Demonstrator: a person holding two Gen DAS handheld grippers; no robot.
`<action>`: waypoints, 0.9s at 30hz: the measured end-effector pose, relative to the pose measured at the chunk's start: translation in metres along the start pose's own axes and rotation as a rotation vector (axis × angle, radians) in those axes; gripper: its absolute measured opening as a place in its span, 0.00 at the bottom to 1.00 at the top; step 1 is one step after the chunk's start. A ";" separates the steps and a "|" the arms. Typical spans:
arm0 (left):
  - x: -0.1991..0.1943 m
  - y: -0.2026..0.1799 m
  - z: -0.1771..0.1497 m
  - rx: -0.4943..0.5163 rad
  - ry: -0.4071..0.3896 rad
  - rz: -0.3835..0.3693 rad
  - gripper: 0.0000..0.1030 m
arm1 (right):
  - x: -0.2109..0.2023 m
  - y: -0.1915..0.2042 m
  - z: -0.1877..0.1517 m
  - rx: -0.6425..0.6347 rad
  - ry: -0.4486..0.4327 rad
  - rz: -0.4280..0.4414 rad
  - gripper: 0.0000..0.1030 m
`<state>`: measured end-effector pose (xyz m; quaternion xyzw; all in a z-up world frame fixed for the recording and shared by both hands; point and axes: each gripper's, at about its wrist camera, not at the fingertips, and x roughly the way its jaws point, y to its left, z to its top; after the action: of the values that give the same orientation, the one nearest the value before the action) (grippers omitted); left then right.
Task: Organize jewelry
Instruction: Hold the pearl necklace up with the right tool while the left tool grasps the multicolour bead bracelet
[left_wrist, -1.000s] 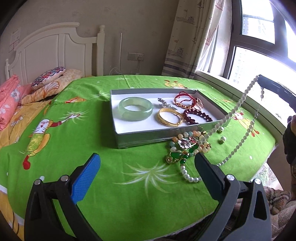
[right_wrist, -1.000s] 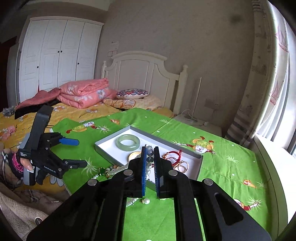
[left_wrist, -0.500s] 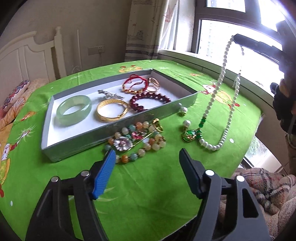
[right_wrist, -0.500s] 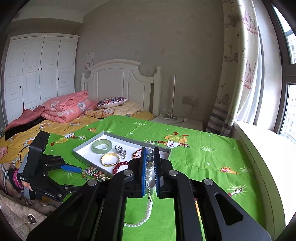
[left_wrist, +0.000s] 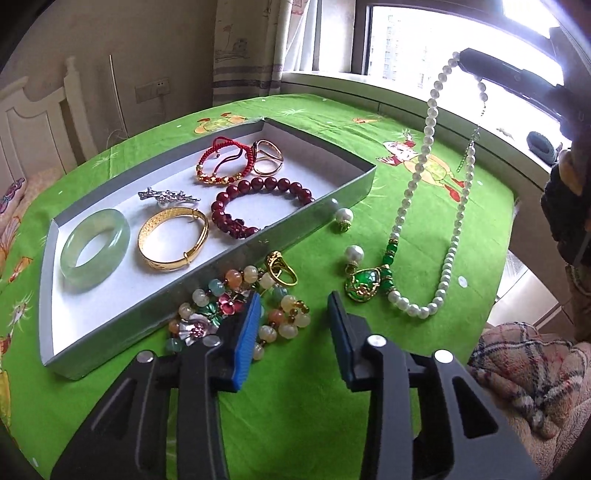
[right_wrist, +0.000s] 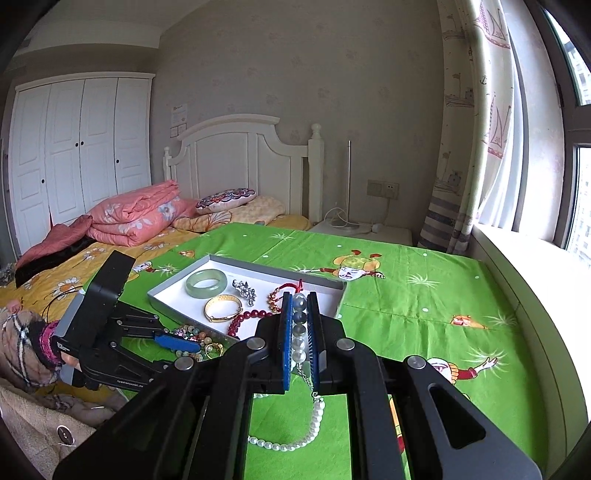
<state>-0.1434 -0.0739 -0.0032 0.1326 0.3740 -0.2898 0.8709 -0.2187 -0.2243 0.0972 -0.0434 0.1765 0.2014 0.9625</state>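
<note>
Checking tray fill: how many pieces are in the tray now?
6 in the tray: jade bangle at its left end, gold bangle, silver brooch, dark red beads, red cord bracelet, gold ring at far end. None looks hidden.

pearl necklace (left_wrist: 413, 184): round glossy pearly beads, fine metal chain at the clasp, shiny green stone pendant set in gold-coloured metal
jade bangle (left_wrist: 95, 248): smooth, translucent pale green, polished
gold bangle (left_wrist: 173, 238): bright yellow metal, finely patterned face
red bead bracelet (left_wrist: 258, 205): dark red glossy beads
brooch (left_wrist: 168, 195), beside the jade bangle: silvery sparkling metal
tray (left_wrist: 325, 146): matt grey card walls, white paper-like floor
bedsheet (right_wrist: 424, 295): matt green printed cloth
right claw (right_wrist: 298, 314): black matt plastic body, blue ribbed pads (right_wrist: 285, 332), silver screw heads
headboard (right_wrist: 236, 147): white painted wood, smooth
</note>
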 end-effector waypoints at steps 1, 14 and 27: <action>-0.002 0.001 0.000 0.000 0.007 -0.006 0.18 | -0.002 0.000 0.000 -0.002 -0.003 -0.001 0.09; -0.073 0.045 0.015 -0.094 -0.162 0.017 0.00 | -0.014 0.014 0.027 -0.038 -0.087 0.000 0.09; -0.025 0.000 -0.012 0.002 0.020 -0.069 0.38 | -0.001 0.015 0.020 -0.033 -0.042 0.005 0.09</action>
<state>-0.1646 -0.0582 0.0069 0.1233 0.3866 -0.3187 0.8566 -0.2191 -0.2079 0.1164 -0.0546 0.1531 0.2075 0.9647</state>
